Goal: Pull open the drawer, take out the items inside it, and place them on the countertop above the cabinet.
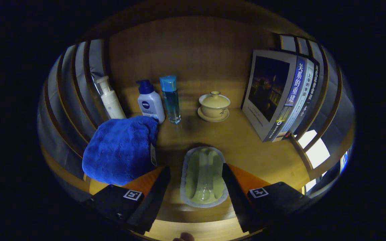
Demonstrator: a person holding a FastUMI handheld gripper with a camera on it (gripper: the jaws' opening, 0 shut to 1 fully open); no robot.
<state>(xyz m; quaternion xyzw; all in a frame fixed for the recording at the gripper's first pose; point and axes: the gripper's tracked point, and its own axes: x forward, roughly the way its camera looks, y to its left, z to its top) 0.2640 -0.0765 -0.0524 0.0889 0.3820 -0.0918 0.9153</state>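
A pale green item in a clear blister pack lies flat on the wooden countertop, between my two fingers. My gripper is open: a gap shows between the left finger and the pack, while the right finger stands at or against the pack's edge. A folded blue towel rests on the countertop just left of my left finger.
Along the wooden back wall stand a white pump bottle, a white bottle with a dark blue cap, a clear blue bottle and a lidded cream tea bowl on a saucer. Books lean at the right. Slatted sides flank the shelf.
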